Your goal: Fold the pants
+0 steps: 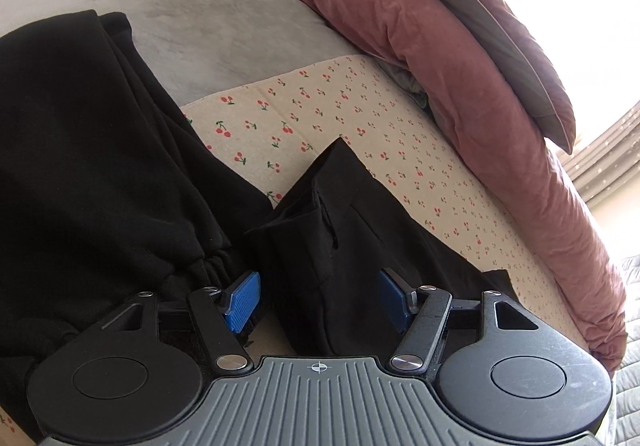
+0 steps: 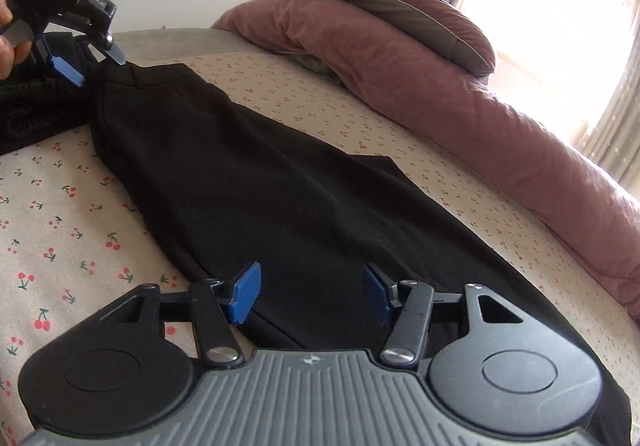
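Black pants [image 2: 256, 186] flat on cherry-print bedsheet [image 2: 60, 214], left gripper [image 1: 320, 300] and right gripper [image 2: 312, 292] jaws wide

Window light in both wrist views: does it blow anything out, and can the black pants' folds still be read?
Left wrist view: window clips white; pants show a seam and little else. Right wrist view: window clipped likewise; pants show faint creases; fisheye bends the bed edge.

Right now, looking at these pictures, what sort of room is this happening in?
Most likely a bedroom: the black pants lie on a bed with a cherry-print sheet, a rolled pink duvet with a pillow on it, and a curtained window beyond.
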### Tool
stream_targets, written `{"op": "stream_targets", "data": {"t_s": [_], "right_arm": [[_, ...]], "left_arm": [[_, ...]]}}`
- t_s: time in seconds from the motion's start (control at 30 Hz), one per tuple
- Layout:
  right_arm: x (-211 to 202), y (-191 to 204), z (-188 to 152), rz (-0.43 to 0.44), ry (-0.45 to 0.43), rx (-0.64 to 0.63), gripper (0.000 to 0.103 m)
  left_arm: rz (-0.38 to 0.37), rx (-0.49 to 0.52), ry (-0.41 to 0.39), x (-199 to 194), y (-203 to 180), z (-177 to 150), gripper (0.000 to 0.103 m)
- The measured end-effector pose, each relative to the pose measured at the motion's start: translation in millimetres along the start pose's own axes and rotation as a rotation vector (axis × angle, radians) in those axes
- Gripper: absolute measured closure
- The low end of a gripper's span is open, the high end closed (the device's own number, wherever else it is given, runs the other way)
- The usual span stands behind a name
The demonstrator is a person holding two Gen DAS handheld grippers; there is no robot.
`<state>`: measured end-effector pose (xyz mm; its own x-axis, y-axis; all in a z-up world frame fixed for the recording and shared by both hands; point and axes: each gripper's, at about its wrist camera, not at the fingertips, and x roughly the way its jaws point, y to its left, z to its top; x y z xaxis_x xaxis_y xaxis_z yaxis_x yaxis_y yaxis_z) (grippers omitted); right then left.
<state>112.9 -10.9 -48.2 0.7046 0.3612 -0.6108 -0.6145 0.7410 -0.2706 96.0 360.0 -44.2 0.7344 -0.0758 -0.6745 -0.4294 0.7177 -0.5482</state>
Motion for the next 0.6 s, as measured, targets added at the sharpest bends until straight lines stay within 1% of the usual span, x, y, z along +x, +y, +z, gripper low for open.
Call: {"op": "stream_targets", "data": {"t_s": [0.1,0.17,0.27,0.33,0.43,0.47,0.53,0.57,0.6], "right_arm": [[17,31,21,0.082,-0.032,-0.039,0.052],[31,57,37,0.121,-0.058,-0.096,0.052],[48,96,60,0.171,-0.104,-0.194,0.052],[62,115,72,0.208,-0.128,-0.258,0.052],[81,137,78,0.230,-0.115,-0.314,0.053],[87,139,78,0.238,-0.111,-0.305,0.059],[94,134,79,0.250,-0.120,-0.232,0.067],[96,130,80,0.248,-0.116,-0.196,0.074],[100,125,82,0.239,-0.111,-0.151,0.081]], "left_arm": [[-0.031,-0.047,-0.017,-4,14,8,0.038],[-0.050,-0.063,-0.024,-8,18,11,0.038],[-0.045,-0.028,-0.041,-10,18,14,0.038],[-0.048,-0.002,-0.028,-8,18,13,0.038],[-0.062,0.042,-0.018,-1,16,13,0.035],[-0.069,0.054,-0.015,3,14,15,0.033],[-0.096,0.051,0.026,14,14,18,0.032],[-0.087,0.045,0.052,22,13,18,0.031],[-0.065,0.064,0.059,27,9,18,0.031]]}}
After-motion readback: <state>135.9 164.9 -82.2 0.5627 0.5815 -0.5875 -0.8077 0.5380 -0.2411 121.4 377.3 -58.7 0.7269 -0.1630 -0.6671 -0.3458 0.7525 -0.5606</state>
